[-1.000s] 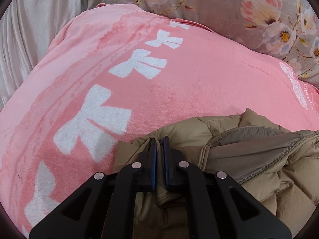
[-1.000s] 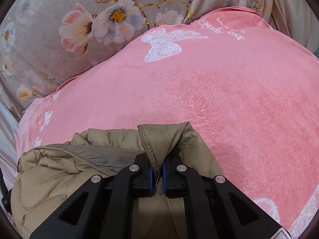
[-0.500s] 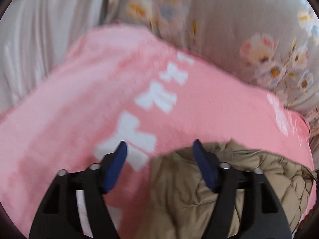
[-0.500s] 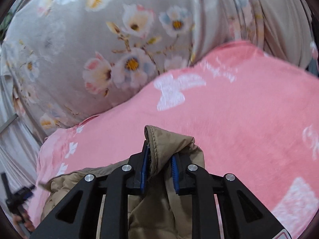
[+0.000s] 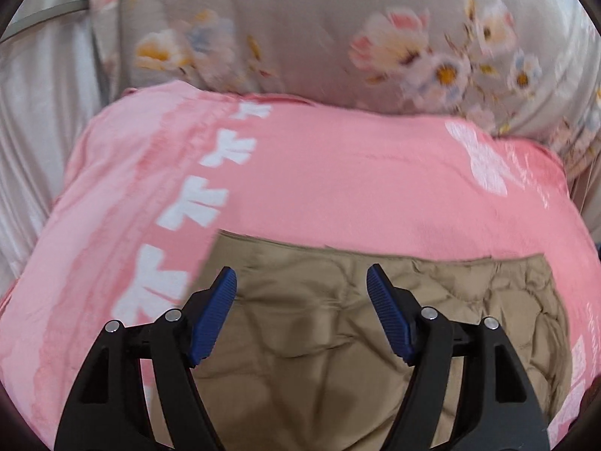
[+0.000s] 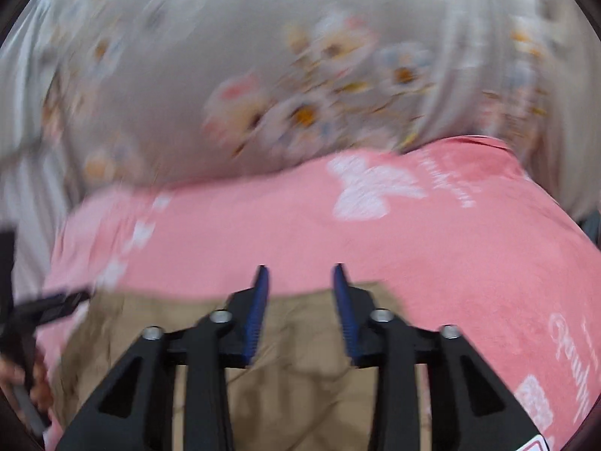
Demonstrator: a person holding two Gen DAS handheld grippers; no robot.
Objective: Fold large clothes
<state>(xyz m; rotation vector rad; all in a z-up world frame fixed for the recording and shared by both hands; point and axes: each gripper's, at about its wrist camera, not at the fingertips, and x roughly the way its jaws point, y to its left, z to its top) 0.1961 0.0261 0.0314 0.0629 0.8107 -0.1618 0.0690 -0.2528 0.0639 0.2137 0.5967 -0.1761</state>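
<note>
The tan quilted jacket [image 5: 338,323] lies spread flat on the pink blanket [image 5: 338,173], its far edge running nearly straight across from left to right, with the blanket's plain pink stretch beyond it. The left gripper [image 5: 302,282] hangs over the jacket's left part with its blue-padded fingers [image 5: 214,315] spread wide apart, nothing between them — the cloth shows bare in the gap. The right gripper [image 6: 300,282] sits above the jacket [image 6: 300,376] near its far edge, jaws parted as well, though less widely, and holding nothing; its view is badly smeared by motion, so the fine detail of the cloth there cannot be made out. A row of white bow shapes [image 5: 210,203] runs along the blanket's left side, and a white butterfly print [image 5: 484,161] sits toward the far right corner. Past the blanket rises a grey floral fabric [image 5: 375,30], with pale pleated cloth [image 5: 33,120] off to the far left. At the left edge of the right gripper's view a dark, blurred shape [image 6: 41,308] crosses the blanket [image 6: 413,248] — too smeared to tell what it is
</note>
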